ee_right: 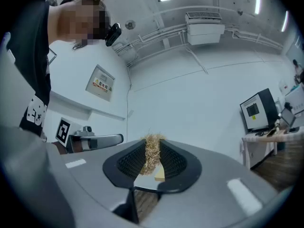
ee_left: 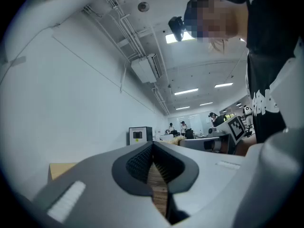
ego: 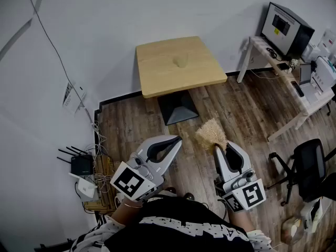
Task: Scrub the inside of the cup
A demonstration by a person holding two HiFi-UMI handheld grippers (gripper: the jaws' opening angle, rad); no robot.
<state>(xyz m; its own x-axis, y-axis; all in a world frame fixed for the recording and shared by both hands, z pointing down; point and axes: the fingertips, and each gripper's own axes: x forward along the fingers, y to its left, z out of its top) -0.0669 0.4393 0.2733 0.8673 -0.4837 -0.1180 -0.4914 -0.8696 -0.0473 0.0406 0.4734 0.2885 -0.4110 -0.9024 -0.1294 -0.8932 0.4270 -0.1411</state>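
Observation:
A small beige cup (ego: pixel 181 62) stands near the middle of the square wooden table (ego: pixel 157 77), far ahead of both grippers. My right gripper (ego: pixel 218 147) is shut on a tuft of straw-coloured scrubbing fibre (ego: pixel 211 134); in the right gripper view the scrubber (ee_right: pixel 152 153) sits pinched between the ribbed pads (ee_right: pixel 173 163) of the right gripper (ee_right: pixel 152 144). My left gripper (ego: pixel 177 139) is shut with nothing in it. In the left gripper view the left gripper (ee_left: pixel 153 144) shows its pads meeting, with only wood floor seen below. Both grippers hover over the floor, short of the table.
The table stands on a dark pedestal base (ego: pixel 177 106) against a white wall. A white desk (ego: pixel 294 88) with a monitor (ego: pixel 286 22) is at the right, and a black office chair (ego: pixel 310 167) lies below it. A router and cables (ego: pixel 81 164) sit at the left wall.

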